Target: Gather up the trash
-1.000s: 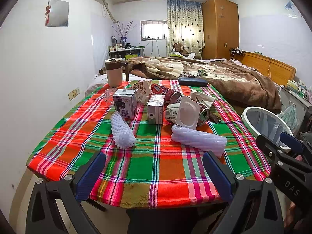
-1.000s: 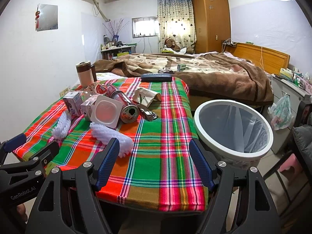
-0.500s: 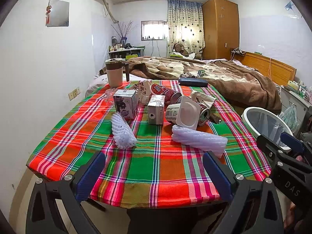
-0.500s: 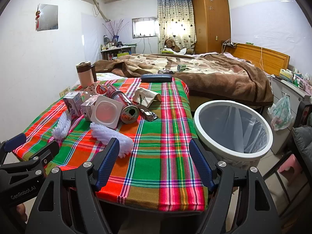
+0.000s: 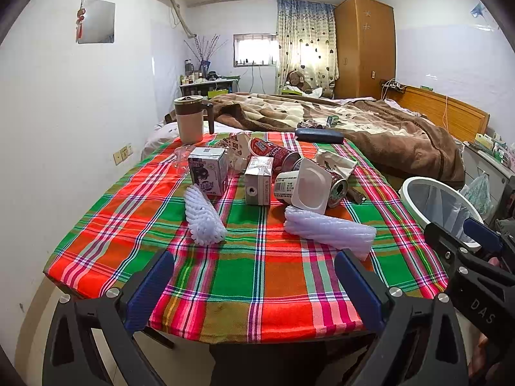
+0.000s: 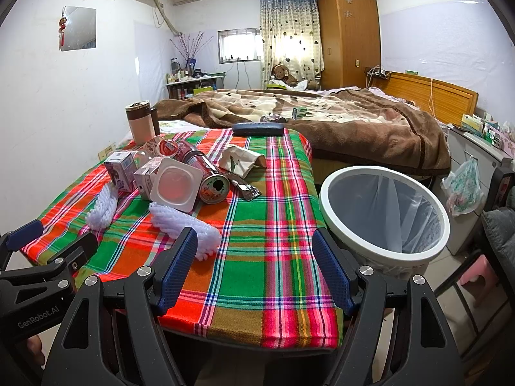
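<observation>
- Two grippers are hovering at the near edge of the table, both spread wide and holding nothing: the left gripper (image 5: pixel 254 284) is facing the middle of the plaid cloth, and the right gripper (image 6: pixel 254 271) is sitting nearer the table's right side.
- Nearest the right gripper's left finger, a white foam net sleeve (image 6: pixel 185 228) is lying flat on the tablecloth (image 6: pixel 273 257); a second foam sleeve (image 5: pixel 203 217) is lying further left, closer to the left gripper.
- Behind them the rest of the trash is bunching together: a square yogurt cup (image 6: pixel 175 188) tipped on its side, a red can (image 6: pixel 206 177) lying with its open end toward us, two small drink cartons (image 5: pixel 257 180) (image 5: pixel 207 173), a crumpled paper wrapper (image 6: pixel 241 159) and a flat foil wrapper (image 6: pixel 246 189).
- A brown lidded mug (image 5: pixel 191 119) and a dark case (image 5: pixel 318 135) are standing at the far edge; these do not look like trash to me.
- Just beside the table's right edge, the white-rimmed trash bin (image 6: pixel 384 214) is waiting with its liner showing nothing inside.
- Judging by that, the collecting is barely beginning: every piece is lying on the cloth, and all of it is left to pick up and drop in.
</observation>
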{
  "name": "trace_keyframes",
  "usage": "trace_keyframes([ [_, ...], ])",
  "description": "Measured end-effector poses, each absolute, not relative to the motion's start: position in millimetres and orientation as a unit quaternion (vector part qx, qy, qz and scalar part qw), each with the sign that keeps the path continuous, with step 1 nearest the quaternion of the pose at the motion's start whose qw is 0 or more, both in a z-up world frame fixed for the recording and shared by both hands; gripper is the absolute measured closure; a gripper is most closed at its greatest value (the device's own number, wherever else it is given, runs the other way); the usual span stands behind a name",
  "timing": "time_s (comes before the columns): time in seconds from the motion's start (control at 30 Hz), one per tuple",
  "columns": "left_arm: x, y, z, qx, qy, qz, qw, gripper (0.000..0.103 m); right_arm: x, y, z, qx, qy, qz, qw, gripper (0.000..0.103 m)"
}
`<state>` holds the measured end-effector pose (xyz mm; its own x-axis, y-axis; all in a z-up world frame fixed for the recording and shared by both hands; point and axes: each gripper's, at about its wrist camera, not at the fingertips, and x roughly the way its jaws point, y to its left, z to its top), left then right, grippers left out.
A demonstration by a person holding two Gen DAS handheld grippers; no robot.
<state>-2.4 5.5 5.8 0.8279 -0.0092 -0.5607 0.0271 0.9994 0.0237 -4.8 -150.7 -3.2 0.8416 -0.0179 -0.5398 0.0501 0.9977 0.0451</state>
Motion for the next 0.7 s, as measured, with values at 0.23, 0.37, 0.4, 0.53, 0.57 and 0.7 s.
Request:
trace_keyframes([
  [0.23, -2.3, 5.3, 5.4, 0.015, 0.293, -0.009, 0.956, 0.002, -5.0, -151.2, -2.4, 0.028, 0.281, -0.018, 0.959, 0.028],
  [0.37, -2.3, 5.7, 5.4, 0.015, 0.294, -0.010, 0.956, 0.002, -5.1, -151.0, -2.1, 0.028, 0.281, -0.018, 0.959, 0.028],
  [0.4, -2.1, 5.1, 5.0, 0.015, 0.293, -0.009, 0.956, 0.002, -5.0, -151.0, -2.0, 0.028, 0.281, -0.018, 0.959, 0.028],
  [0.53, -5.7, 4.3, 2.5, 0.014, 0.295, -0.009, 0.955, 0.002, -5.1, -150.9, -2.1, 0.028, 0.281, -0.019, 0.959, 0.028],
  [0.57, -6.1, 4.6, 2.4, 0.014, 0.295, -0.009, 0.955, 0.002, -5.1, -150.8, -2.0, 0.028, 0.281, -0.018, 0.959, 0.028],
  [0.7, -6.3, 5.6, 1.6, 0.013, 0.297, -0.008, 0.955, 0.002, -4.9, -151.0, -2.3, 0.028, 0.281, -0.018, 0.959, 0.028],
])
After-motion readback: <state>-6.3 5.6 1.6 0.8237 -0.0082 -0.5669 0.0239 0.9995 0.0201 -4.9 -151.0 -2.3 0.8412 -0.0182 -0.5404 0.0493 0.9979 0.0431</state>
